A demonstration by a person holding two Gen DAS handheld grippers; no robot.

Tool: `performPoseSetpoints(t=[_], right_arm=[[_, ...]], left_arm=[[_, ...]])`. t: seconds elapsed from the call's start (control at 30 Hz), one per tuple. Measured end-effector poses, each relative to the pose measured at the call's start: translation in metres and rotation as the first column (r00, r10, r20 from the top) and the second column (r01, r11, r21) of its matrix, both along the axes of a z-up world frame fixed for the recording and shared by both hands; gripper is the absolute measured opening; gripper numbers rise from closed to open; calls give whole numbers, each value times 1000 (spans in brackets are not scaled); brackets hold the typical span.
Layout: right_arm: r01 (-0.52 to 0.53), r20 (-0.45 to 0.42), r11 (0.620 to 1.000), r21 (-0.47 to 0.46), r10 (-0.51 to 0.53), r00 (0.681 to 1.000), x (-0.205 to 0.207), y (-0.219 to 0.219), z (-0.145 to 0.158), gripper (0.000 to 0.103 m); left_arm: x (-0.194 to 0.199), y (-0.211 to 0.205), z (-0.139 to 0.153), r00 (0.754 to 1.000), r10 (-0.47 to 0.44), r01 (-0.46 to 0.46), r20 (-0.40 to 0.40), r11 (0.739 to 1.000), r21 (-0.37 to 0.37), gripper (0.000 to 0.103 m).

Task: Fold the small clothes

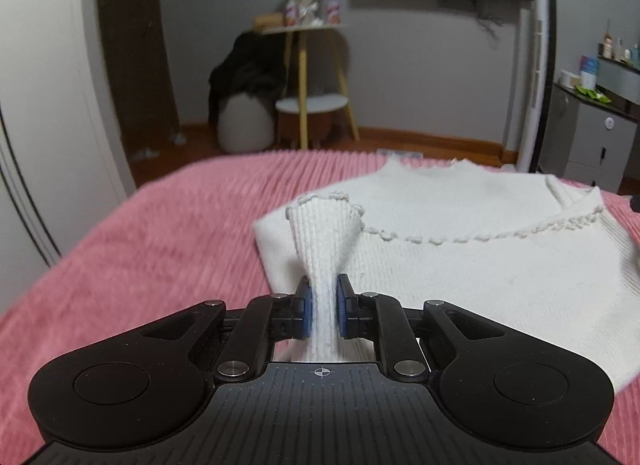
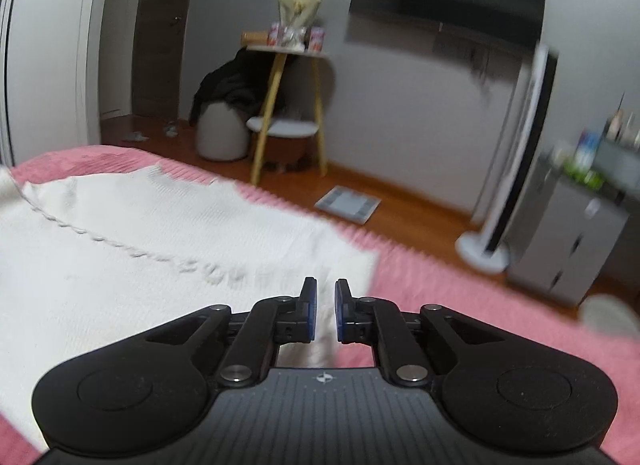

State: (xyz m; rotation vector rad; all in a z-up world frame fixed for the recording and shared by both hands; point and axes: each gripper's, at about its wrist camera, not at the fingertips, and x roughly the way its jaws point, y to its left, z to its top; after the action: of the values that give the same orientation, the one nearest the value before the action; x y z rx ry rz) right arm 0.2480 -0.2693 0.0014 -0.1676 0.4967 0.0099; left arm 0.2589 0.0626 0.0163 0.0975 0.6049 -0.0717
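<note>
A white knit top with a scalloped, looped trim lies spread flat on the pink ribbed bedspread, reaching toward the bed's far edge. The left gripper is clamped on a bunched ribbed fold of it, which fans upward. The right gripper, jaws nearly together, sits over the top's corner; whether it pinches cloth I cannot tell.

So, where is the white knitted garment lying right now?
The white knitted garment lies spread on the pink bedspread; in the left wrist view it fills the right side, one edge pinched up in the left gripper.
</note>
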Motion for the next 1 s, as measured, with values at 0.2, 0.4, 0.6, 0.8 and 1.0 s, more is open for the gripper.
performPoseSetpoints(t=[0.2,0.4,0.6,0.8,1.0], right_arm=[[0,-122,993,114,14,992,20,-12,0,7],[31,-161,987,155,-6,987,19,-20,-15,34],[-21,-144,985,170,46,989,15,-11,-14,28],[-14,-177,986,168,44,983,27,-7,-21,21],[-46,-181,991,126,69,981,28,3,-23,6]], left_arm=[[12,-2,-4,997,27,-26,-66,1000,5,15],[-5,-8,-13,1000,13,-11,-28,998,61,15],[-5,-3,-9,1000,19,-19,-12,1000,19,15],[-7,-3,-9,1000,6,-6,-10,1000,20,15],[-5,2,-6,1000,10,-10,-16,1000,5,15]])
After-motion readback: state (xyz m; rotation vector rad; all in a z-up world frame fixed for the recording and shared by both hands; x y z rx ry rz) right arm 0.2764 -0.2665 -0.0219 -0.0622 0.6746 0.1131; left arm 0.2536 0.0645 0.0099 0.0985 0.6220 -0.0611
